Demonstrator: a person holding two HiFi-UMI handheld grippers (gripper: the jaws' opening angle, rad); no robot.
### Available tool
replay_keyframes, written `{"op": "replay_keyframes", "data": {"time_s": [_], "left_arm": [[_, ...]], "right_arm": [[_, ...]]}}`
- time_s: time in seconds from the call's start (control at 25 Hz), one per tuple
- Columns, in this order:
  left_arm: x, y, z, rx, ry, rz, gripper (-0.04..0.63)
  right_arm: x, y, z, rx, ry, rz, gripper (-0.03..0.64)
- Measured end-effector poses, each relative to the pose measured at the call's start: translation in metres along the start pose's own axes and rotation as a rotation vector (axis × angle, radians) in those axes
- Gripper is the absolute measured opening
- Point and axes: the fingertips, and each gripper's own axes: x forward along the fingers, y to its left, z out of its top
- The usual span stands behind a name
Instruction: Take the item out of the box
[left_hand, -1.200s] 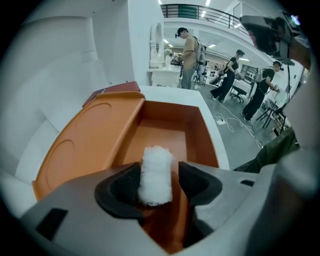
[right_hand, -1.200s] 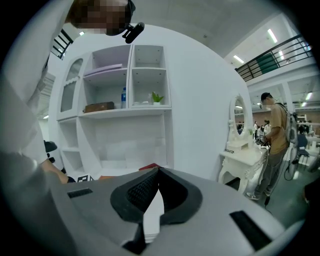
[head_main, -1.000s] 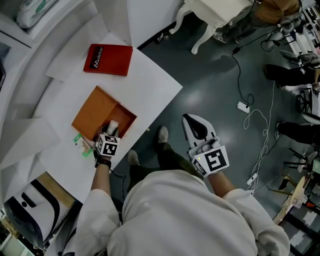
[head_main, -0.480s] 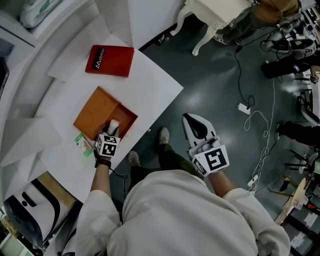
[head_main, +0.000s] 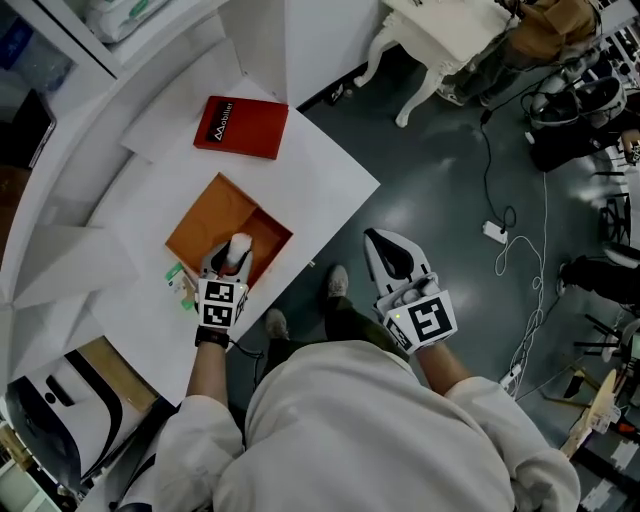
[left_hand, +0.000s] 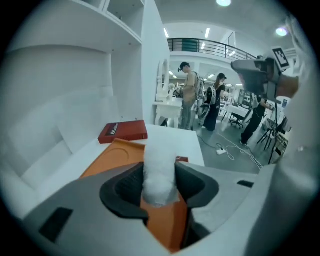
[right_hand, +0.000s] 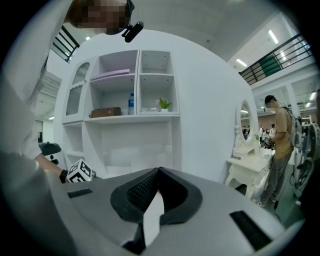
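Observation:
An open orange box (head_main: 212, 222) lies on the white table (head_main: 310, 170). My left gripper (head_main: 233, 262) hangs over the box's near right corner, shut on a white, soft-wrapped item (head_main: 239, 249). In the left gripper view the item (left_hand: 159, 167) stands upright between the dark pads, with the orange box (left_hand: 116, 157) beneath and behind it. My right gripper (head_main: 396, 256) is off the table, above the grey floor, its jaws closed together with nothing in them; in its own view the right gripper (right_hand: 159, 174) faces a white shelf unit.
A red box lid (head_main: 243, 127) lies on the table beyond the orange box; the red lid (left_hand: 123, 132) also shows in the left gripper view. Small green and white bits (head_main: 182, 284) lie left of the box. Cables (head_main: 510, 250) trail over the floor at the right. People (left_hand: 190, 100) stand in the background.
My left gripper has lifted slightly with the white item, which now shows more fully above the box. The head view has shifted a little. The right gripper has stayed put.

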Motion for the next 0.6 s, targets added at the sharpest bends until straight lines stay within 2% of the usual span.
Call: {"op": "replay_keyframes", "data": {"time_s": [0.28, 0.6], "left_arm": [[-0.056, -0.009, 0.05, 0.026, -0.153, -0.011, 0.192], [-0.12, -0.015, 0.09, 0.018, -0.307, -0.01, 0.191]], "right_arm": [[0.003, 0.028, 0.016, -0.015, -0.034, 0.032, 0.023], [0.004, 0.058, 0.032, -0.028, -0.067, 0.068, 0.023]]}}
